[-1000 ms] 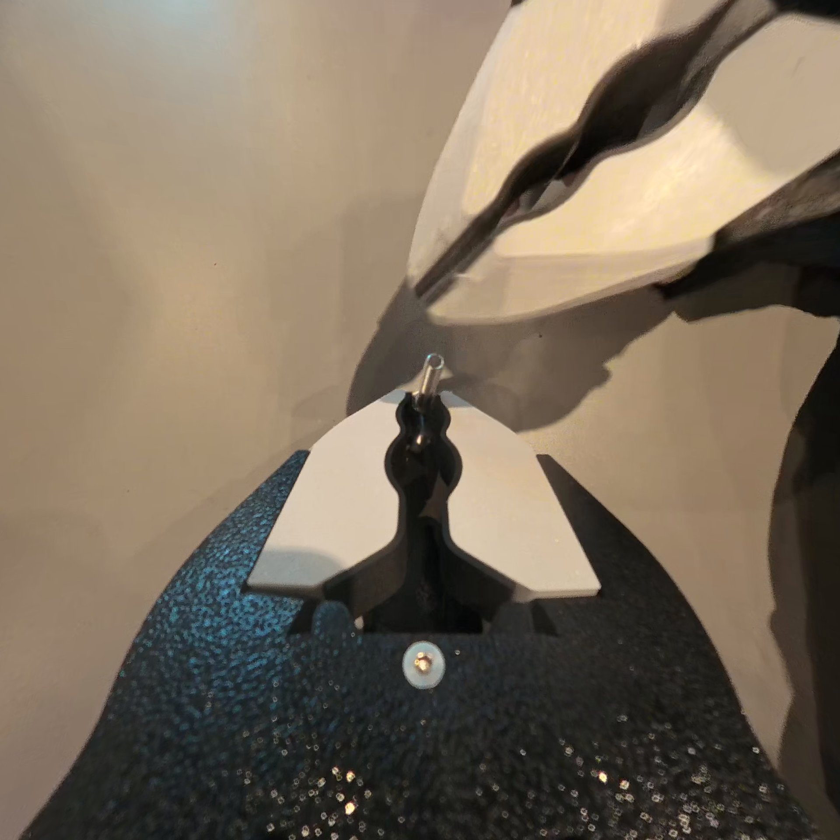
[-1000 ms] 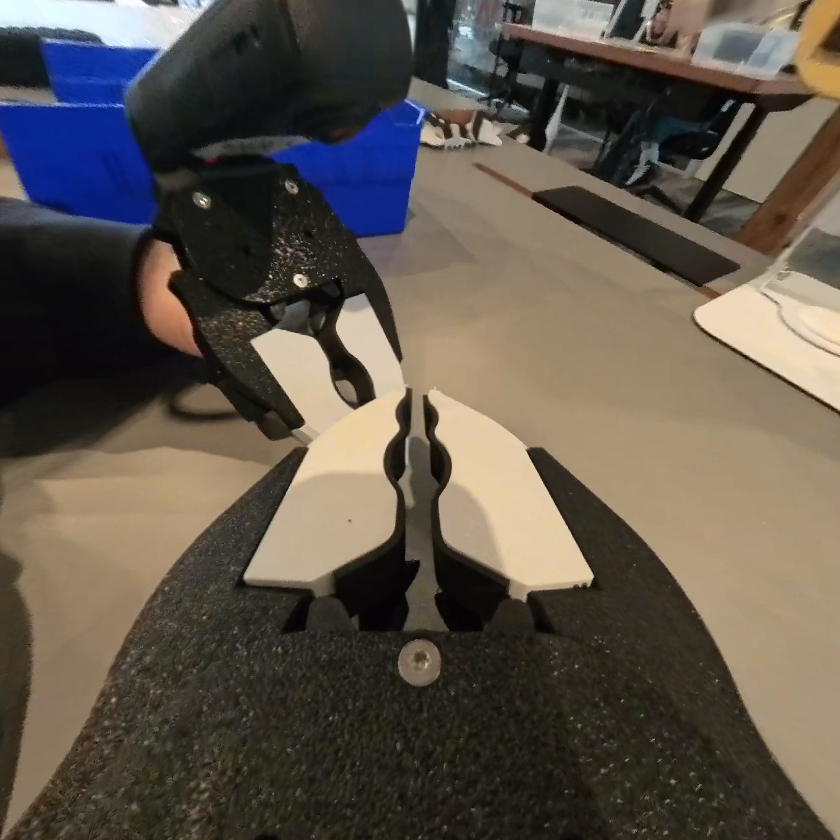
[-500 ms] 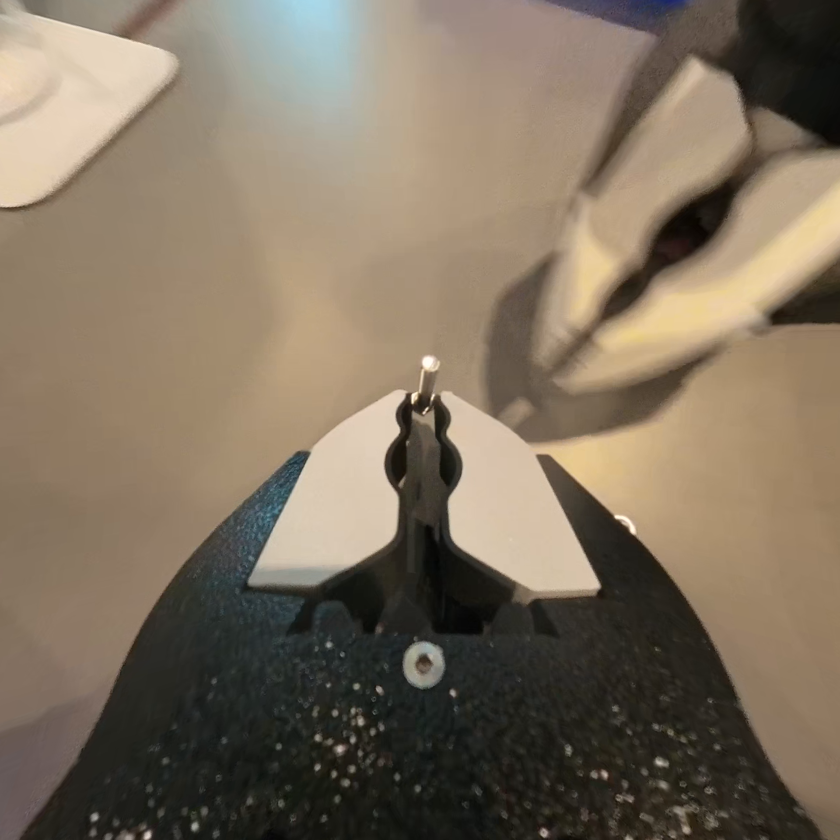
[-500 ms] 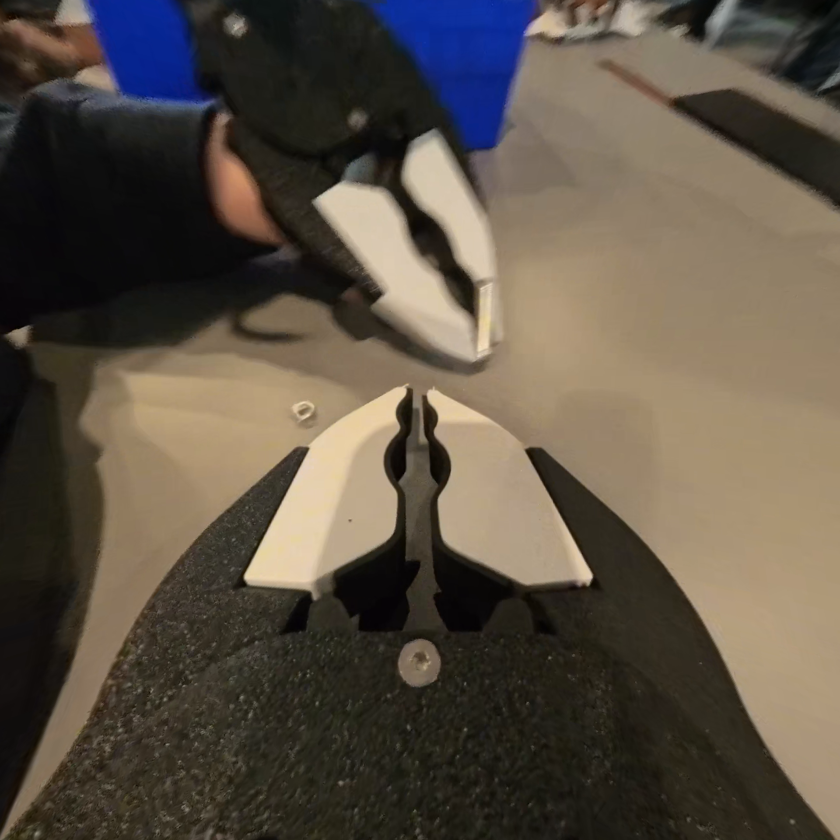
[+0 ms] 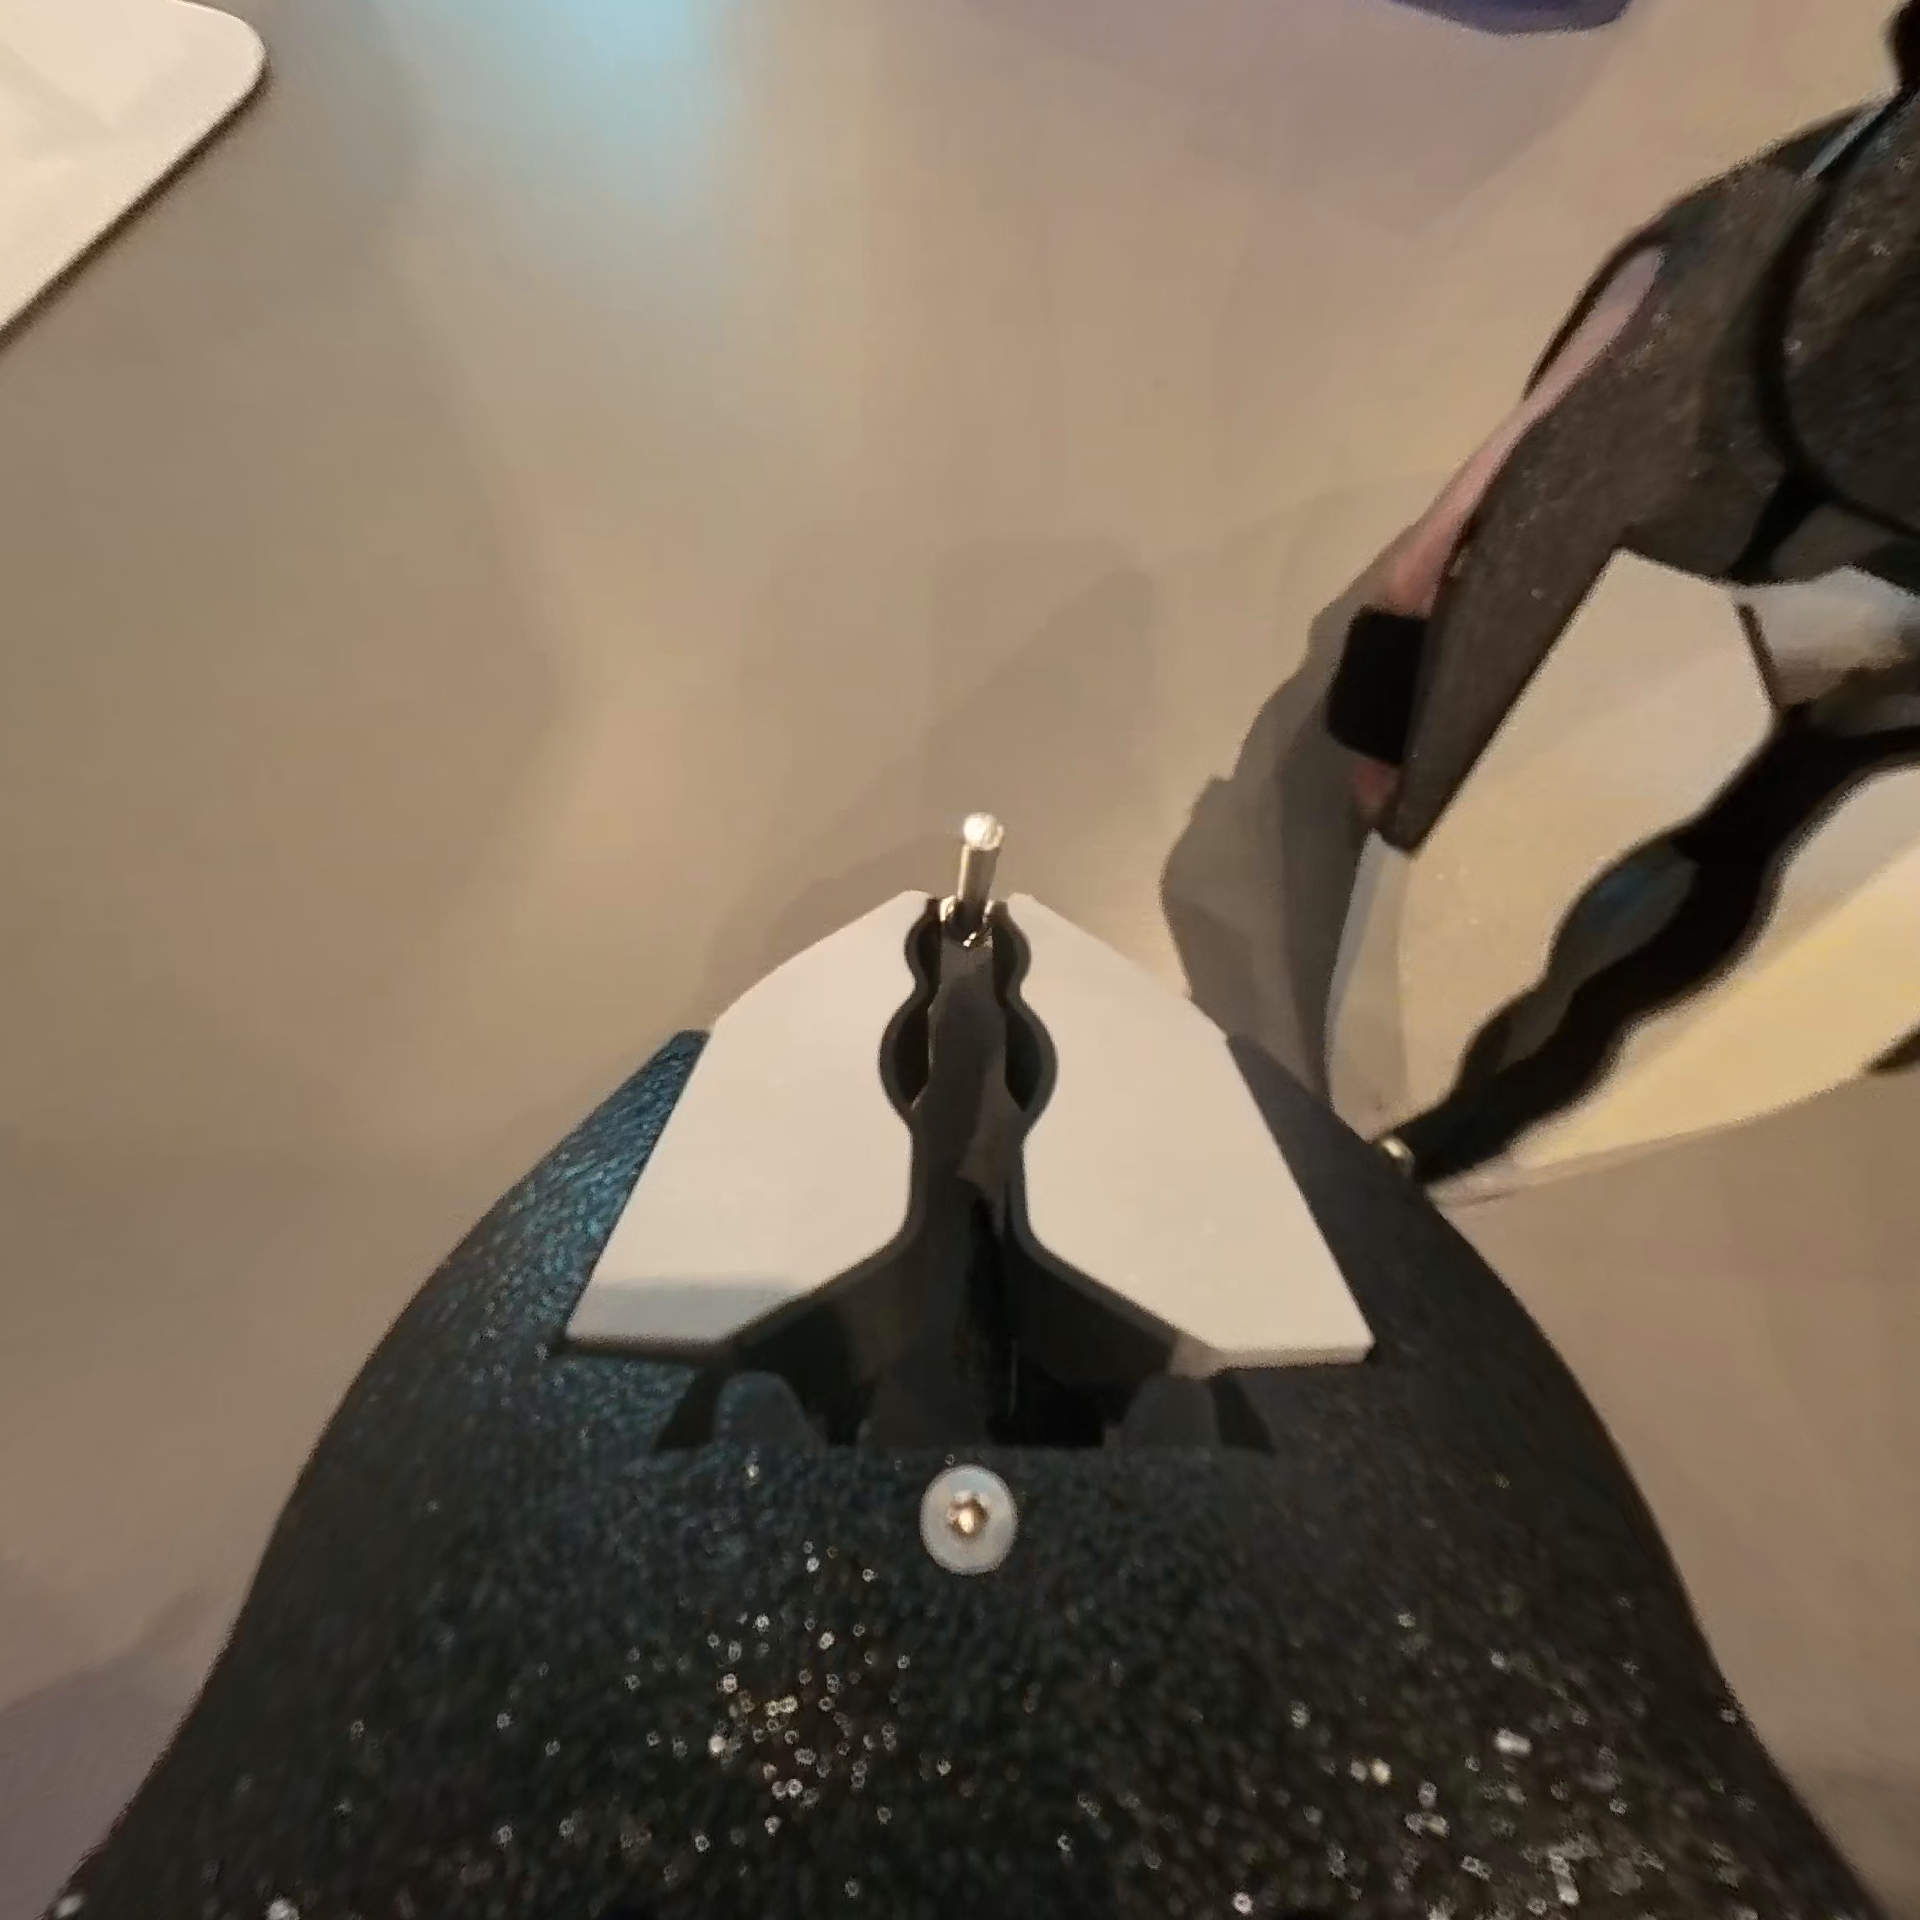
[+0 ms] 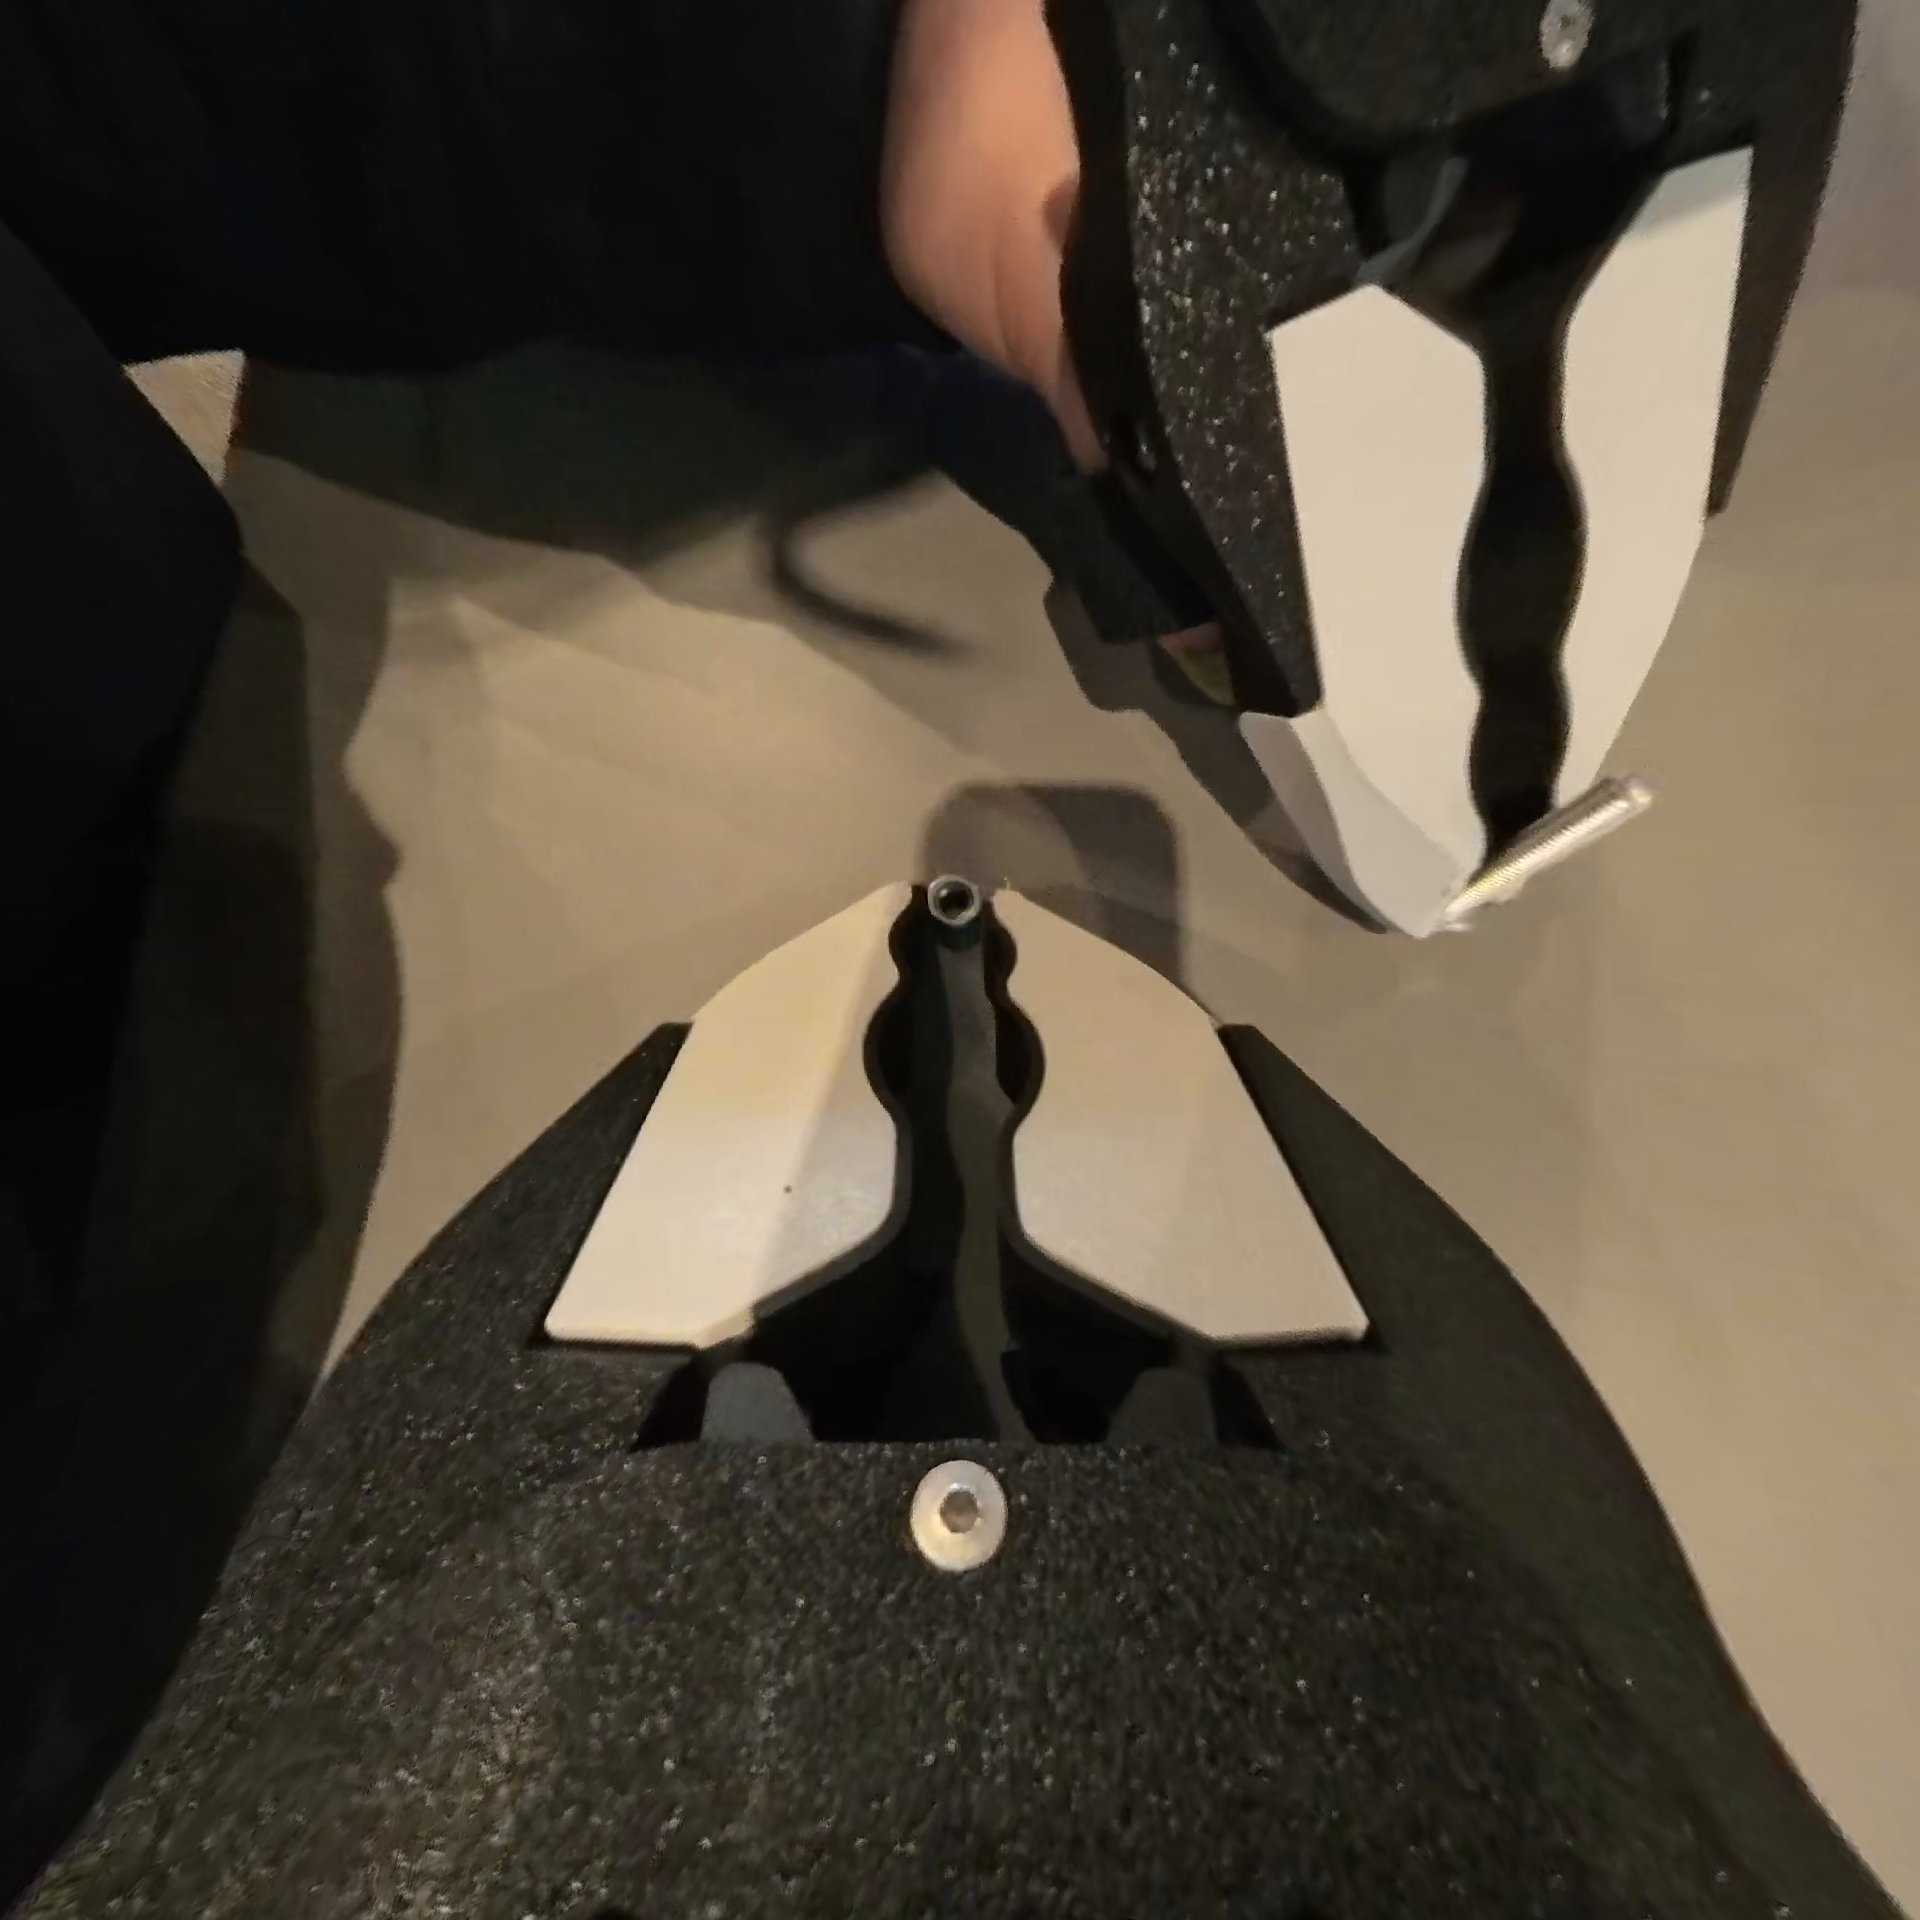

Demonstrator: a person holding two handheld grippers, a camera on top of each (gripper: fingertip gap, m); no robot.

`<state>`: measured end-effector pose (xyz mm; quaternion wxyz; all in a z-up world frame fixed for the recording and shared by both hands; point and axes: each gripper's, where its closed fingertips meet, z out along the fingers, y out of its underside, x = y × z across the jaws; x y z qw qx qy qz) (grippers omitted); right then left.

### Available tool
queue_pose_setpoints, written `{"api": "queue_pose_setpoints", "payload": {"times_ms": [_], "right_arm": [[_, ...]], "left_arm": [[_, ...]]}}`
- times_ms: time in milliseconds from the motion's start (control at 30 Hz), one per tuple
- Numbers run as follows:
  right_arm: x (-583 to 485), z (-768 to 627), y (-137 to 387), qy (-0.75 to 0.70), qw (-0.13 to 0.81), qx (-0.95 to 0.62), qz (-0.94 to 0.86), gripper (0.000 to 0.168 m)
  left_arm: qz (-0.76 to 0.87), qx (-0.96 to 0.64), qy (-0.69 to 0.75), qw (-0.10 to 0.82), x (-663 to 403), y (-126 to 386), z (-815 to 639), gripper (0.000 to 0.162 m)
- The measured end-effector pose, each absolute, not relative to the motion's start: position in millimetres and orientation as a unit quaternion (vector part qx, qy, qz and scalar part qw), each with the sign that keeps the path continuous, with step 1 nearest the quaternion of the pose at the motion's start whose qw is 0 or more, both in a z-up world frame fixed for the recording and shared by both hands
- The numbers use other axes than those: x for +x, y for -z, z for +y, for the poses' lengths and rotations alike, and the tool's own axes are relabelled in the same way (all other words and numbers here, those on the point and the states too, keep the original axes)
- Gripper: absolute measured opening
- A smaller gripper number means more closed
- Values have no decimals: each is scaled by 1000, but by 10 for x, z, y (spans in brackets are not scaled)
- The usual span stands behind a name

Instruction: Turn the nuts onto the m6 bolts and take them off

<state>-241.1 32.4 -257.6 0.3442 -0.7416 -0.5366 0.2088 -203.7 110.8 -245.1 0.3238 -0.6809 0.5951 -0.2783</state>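
Note:
My left gripper [image 5: 971,906] is shut on a thin silver M6 bolt [image 5: 977,868] that sticks out forward past its white fingertips. My right gripper [image 6: 956,906] is shut on a small silver nut [image 6: 954,896], pinched at the very tips with its hole facing the camera. In the right wrist view the left gripper [image 6: 1496,831] hangs at the upper right, pointing down, with the bolt [image 6: 1548,847] lying crosswise at its tips. In the left wrist view the right gripper [image 5: 1418,1158] comes in from the right, close beside my left fingers. The bolt and the nut are apart.
Both grippers are low over a bare grey table [image 5: 623,520]. A white mat [image 5: 104,156] lies at the far left corner. A person's hand [image 6: 987,239] and dark sleeve [image 6: 416,156] hold the left gripper. One gripper's finger ends stand about 9 cm off the other's.
The nut lay loose on the table half a second ago; my right gripper has dropped down and now grips it. The left gripper still holds the bolt and has swung closer.

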Motion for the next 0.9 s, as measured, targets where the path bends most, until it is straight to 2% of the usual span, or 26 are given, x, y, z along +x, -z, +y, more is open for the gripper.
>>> {"api": "queue_pose_setpoints", "payload": {"times_ms": [267,600,900], "right_arm": [[-1935,734,1922,-175,478,-749,-423,10],[-1981,855,2122,-117,423,-772,-460,10],[-1986,869,2153,-124,377,-793,-463,10]], "left_arm": [[624,-663,292,293,-1940,2527,900,9],[633,-663,276,288,-1932,2567,877,9],[636,-663,270,290,-1930,2567,873,9]]}}
